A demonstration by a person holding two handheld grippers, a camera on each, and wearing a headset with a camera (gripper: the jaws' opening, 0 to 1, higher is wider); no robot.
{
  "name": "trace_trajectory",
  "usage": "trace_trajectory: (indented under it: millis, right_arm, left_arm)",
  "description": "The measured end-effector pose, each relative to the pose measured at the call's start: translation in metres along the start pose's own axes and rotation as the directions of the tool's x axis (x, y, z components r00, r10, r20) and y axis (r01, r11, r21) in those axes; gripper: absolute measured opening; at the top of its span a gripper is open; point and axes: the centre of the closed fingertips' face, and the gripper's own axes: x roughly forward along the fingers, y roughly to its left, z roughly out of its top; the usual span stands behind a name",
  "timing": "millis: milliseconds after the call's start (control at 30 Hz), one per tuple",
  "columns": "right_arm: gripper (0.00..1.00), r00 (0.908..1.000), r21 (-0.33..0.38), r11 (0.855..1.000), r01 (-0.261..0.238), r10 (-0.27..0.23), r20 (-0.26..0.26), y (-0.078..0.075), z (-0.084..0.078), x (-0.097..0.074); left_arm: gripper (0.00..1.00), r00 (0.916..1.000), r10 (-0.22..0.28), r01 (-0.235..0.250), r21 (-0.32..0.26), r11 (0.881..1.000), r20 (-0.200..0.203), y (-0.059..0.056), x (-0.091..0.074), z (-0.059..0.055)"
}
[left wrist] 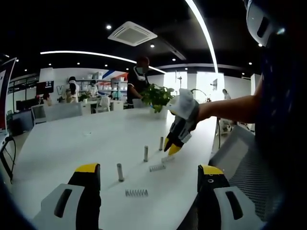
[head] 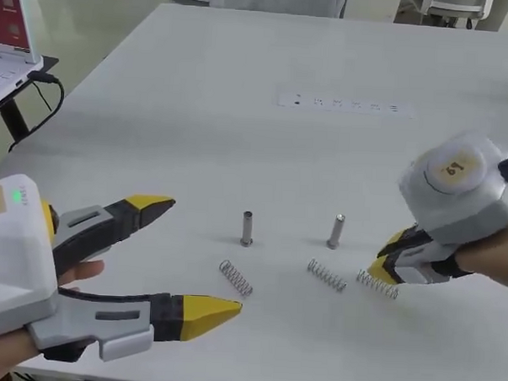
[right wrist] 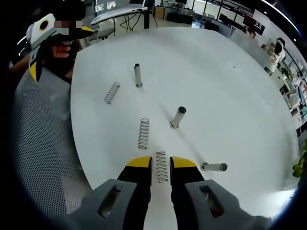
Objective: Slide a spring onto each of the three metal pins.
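Two upright metal pins (head: 247,228) (head: 336,230) stand mid-table, and the right gripper view shows all three pins (right wrist: 138,75) (right wrist: 177,117) (right wrist: 214,166). Three springs lie flat in front of them: left spring (head: 235,277), middle spring (head: 327,275), right spring (head: 377,284). My right gripper (right wrist: 161,165) is down at the table, its yellow tips a narrow gap apart on either side of the right spring (right wrist: 161,167), with daylight on both sides. My left gripper (head: 196,255) hovers wide open at the near left, holding nothing.
A laptop (head: 8,36) on a side stand with a black cable (head: 47,97) is at the far left. A flush socket strip (head: 346,104) lies further back on the white table (head: 198,112). The table's near edge runs just under my left gripper. People and a plant (left wrist: 157,96) are beyond the table.
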Motion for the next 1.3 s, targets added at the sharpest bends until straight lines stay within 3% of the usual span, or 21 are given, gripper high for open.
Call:
trace_trajectory:
  millis: [333,767,1033,1300]
  right_arm:
    - [0.14,0.9960,-0.032,0.999,-0.029,0.026,-0.085,-0.003,-0.005,0.020]
    - [0.13,0.9873,-0.046,0.998,-0.051,0.043,-0.153,-0.003,-0.012,0.033]
    - [0.12,0.9836,-0.053,0.997,-0.058,0.048,-0.174,-0.003,-0.013,0.033]
    - [0.10,0.9823,-0.010,0.997,-0.070,0.068,-0.175,-0.003,-0.013,0.033]
  left_arm:
    - [0.80,1.0000,0.004,-0.004,-0.002,1.000,0.007,0.002,-0.001,0.001]
    - [0.79,1.0000,0.005,-0.005,-0.003,1.000,0.006,0.003,-0.001,0.001]
    - [0.79,0.9999,0.006,-0.006,-0.005,1.000,0.008,0.003,-0.001,0.001]
    - [0.79,1.0000,0.005,-0.005,-0.003,1.000,0.004,0.002,0.000,0.001]
